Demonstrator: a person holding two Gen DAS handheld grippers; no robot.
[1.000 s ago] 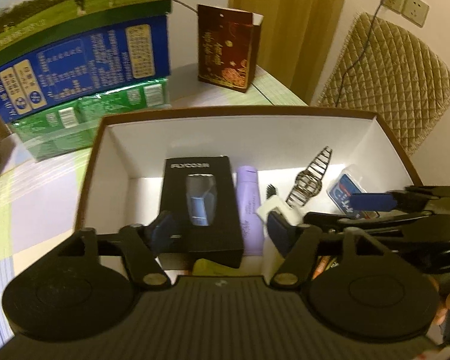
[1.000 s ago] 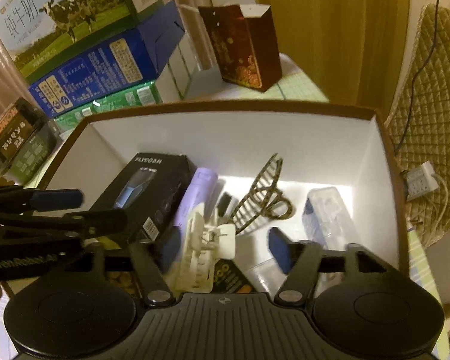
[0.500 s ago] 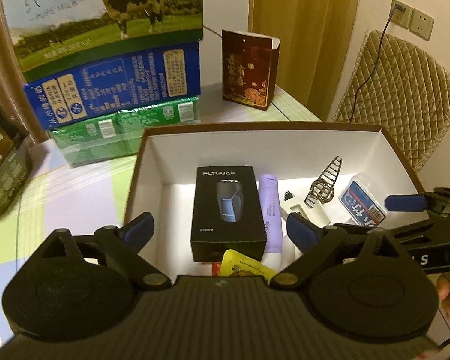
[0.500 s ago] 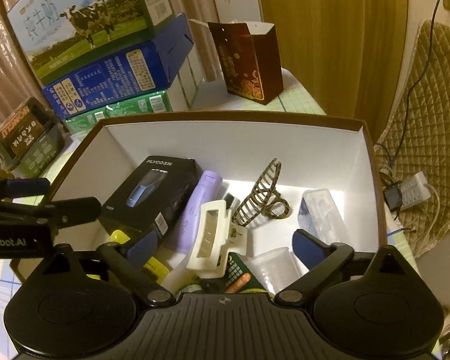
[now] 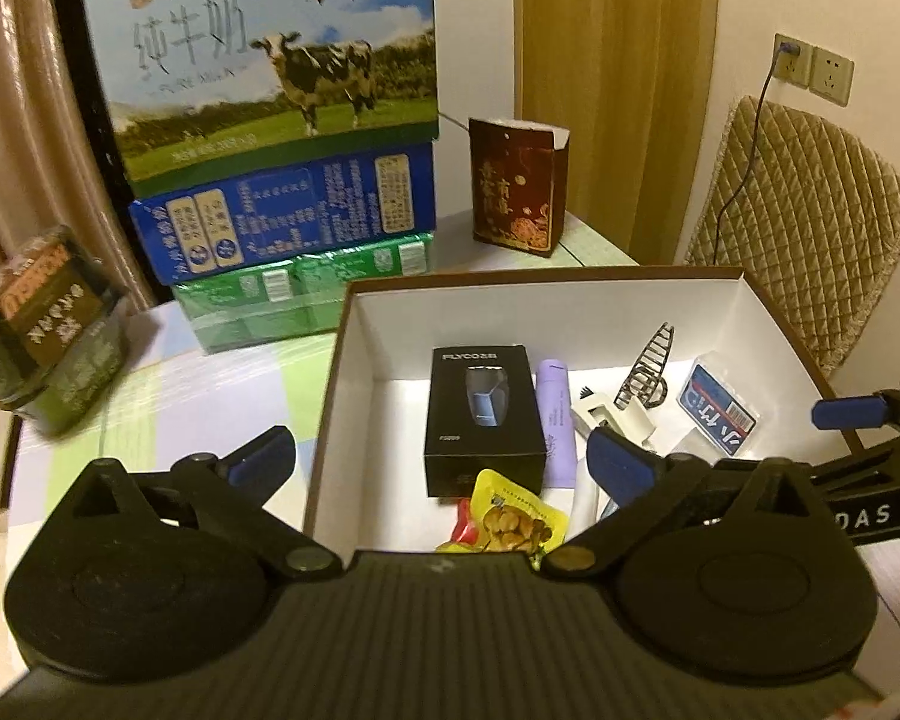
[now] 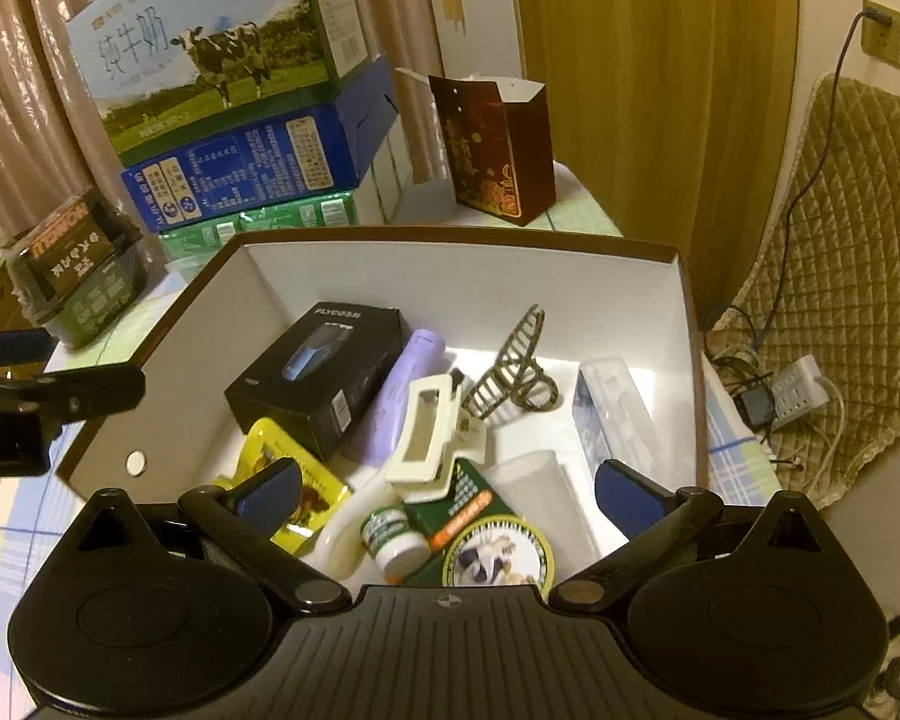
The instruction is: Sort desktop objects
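Observation:
A brown-rimmed white box holds a black shaver box, a purple tube, a cream hair clip, a dark claw clip, a yellow snack packet, a clear card case and a small white bottle. My left gripper is open and empty above the box's near left edge. My right gripper is open and empty above the box's near side.
Stacked milk cartons stand behind the box at left. A dark red gift bag stands behind it. A dark packaged box sits far left. A quilted chair and a power strip are on the right.
Both grippers have opened wide and pulled back and up from the box. The cream hair clip, earlier between my right gripper's fingers, now lies loose in the box.

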